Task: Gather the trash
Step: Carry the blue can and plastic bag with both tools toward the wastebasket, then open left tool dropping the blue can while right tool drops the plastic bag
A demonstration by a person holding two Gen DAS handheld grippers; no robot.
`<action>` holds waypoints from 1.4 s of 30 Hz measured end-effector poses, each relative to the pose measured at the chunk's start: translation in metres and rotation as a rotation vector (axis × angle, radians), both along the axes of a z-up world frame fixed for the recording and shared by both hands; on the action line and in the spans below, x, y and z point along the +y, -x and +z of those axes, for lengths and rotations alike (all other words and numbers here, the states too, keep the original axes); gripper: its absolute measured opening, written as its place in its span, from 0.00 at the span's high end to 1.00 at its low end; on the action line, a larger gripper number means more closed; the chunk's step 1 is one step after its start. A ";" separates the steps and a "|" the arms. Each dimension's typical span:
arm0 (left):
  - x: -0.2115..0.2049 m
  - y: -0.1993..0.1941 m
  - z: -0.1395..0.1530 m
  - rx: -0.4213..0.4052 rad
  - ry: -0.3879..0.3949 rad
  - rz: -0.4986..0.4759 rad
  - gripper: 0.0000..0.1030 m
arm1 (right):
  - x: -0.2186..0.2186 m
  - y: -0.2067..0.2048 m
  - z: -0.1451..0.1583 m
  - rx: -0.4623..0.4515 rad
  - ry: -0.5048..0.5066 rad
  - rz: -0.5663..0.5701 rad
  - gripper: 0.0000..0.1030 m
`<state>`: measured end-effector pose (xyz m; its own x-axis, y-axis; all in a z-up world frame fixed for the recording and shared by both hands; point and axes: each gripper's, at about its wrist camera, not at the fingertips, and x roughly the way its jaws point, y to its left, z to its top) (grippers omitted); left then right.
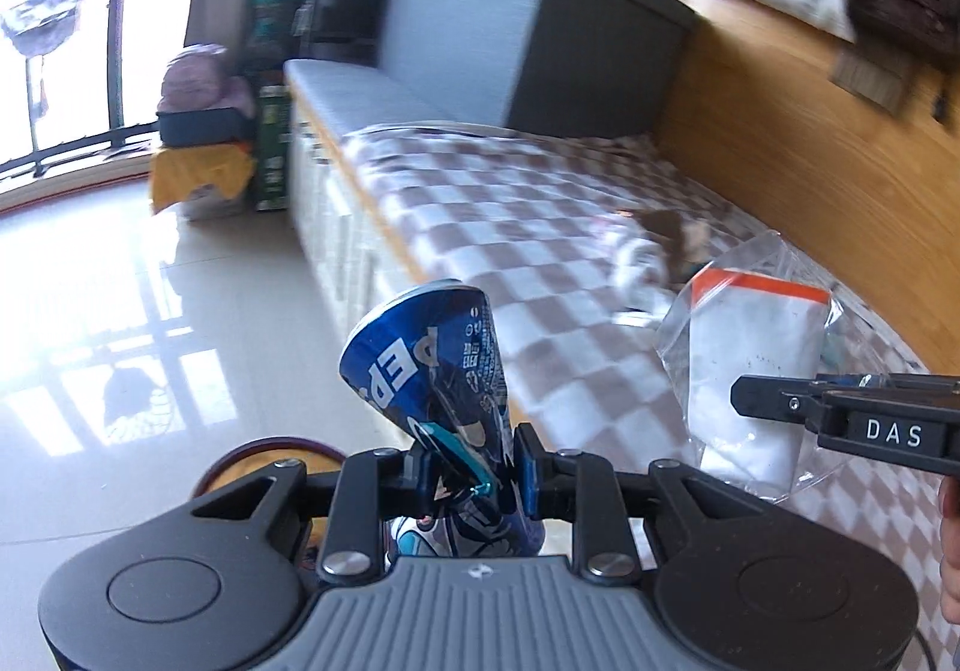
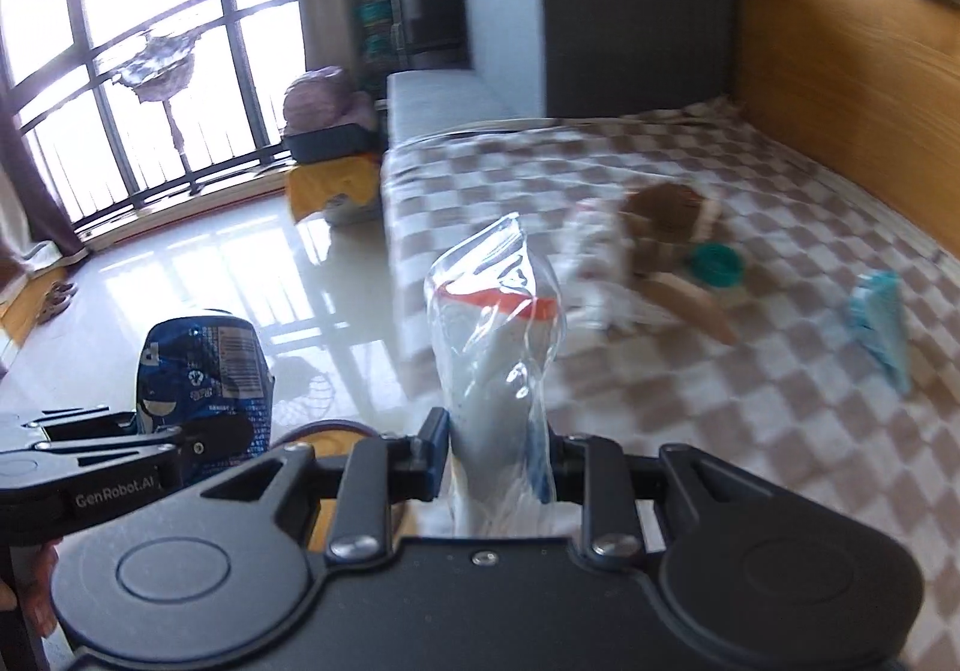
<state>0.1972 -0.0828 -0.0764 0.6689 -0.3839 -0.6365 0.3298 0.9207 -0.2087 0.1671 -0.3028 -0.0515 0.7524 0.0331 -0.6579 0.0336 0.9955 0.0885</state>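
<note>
Our left gripper [image 1: 469,470] pinches a crushed blue can [image 1: 429,365]; our right gripper [image 2: 498,461] clamps a clear plastic bag [image 2: 498,335] with an orange strip. Both are held above the near edge of the checkered bed [image 2: 690,401], where a teal wrapper [image 2: 879,335] lies.

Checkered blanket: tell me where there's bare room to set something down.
On the checkered blanket, the near stretch in front of the right gripper is bare, bordered by the teal packet. The far end by the grey cabinet is bare too. The middle is crowded: the white-and-brown heap and teal bowl.
</note>
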 end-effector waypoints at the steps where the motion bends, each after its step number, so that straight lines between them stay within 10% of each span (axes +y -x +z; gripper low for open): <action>1: 0.008 -0.002 -0.002 0.003 0.001 0.016 0.74 | 0.009 -0.004 -0.001 0.001 -0.005 0.012 0.73; 19: 0.138 -0.051 -0.097 0.194 0.038 0.290 0.75 | 0.137 -0.082 -0.106 0.177 0.007 0.184 0.73; 42: 0.144 -0.156 -0.246 0.474 -0.074 0.240 0.75 | 0.162 -0.203 -0.281 0.536 -0.208 0.088 0.71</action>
<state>0.3529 0.0613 -0.3219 0.3652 -0.1978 -0.9097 -0.0066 0.9766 -0.2150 0.3696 -0.1406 -0.3323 0.3046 0.2498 -0.9191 0.0452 0.9601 0.2759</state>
